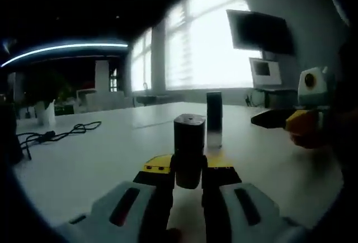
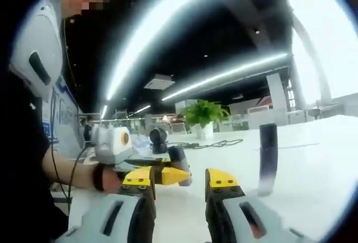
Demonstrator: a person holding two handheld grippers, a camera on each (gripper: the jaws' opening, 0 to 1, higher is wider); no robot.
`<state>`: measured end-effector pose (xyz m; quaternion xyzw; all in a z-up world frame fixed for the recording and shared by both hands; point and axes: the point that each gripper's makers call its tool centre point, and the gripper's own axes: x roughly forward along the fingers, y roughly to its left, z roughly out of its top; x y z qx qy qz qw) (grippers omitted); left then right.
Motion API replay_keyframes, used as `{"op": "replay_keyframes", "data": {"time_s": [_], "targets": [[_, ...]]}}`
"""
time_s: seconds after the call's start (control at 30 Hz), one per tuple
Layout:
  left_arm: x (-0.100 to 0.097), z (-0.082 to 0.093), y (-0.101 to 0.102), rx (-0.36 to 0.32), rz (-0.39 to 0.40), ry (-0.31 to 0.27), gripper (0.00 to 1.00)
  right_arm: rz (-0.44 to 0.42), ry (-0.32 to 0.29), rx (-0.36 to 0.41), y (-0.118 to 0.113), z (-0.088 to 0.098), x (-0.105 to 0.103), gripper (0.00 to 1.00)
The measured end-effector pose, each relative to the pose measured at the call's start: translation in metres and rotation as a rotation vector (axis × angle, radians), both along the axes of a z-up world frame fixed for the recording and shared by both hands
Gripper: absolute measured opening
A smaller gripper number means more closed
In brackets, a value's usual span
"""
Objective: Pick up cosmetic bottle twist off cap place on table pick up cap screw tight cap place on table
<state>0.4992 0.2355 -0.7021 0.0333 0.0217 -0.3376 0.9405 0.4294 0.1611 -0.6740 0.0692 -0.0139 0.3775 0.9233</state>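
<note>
The left gripper clamps the dark cap; the right gripper gapes empty. Misaligned threading could topple the upright cosmetic bottle at twelve o'clock.

I'm seeing the cap looking like dark glossy plastic; the desk is showing smooth, matt white.
</note>
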Motion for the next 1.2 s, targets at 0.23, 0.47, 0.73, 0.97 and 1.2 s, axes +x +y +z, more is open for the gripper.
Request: {"op": "replay_keyframes", "data": {"time_s": [0.23, 0.47, 0.73, 0.97, 1.2], "targets": [[0.024, -0.004, 0.005, 0.016, 0.062, 0.028, 0.08, -0.044, 0.031, -0.003, -0.009, -0.012, 0.006, 0.28], [0.048, -0.007, 0.005, -0.001, 0.106, 0.052, 0.08, -0.086, 0.055, 0.040, -0.020, -0.011, 0.014, 0.27], [0.064, -0.007, 0.002, -0.036, 0.161, 0.066, 0.08, -0.081, 0.034, 0.008, -0.016, -0.012, 0.011, 0.26], [0.067, -0.011, -0.001, 0.012, 0.167, 0.036, 0.08, -0.089, 0.041, 0.023, -0.018, -0.012, 0.013, 0.25], [0.068, -0.023, -0.003, 0.046, 0.158, 0.081, 0.08, -0.085, 0.036, -0.001, -0.015, -0.014, 0.013, 0.24]]}}
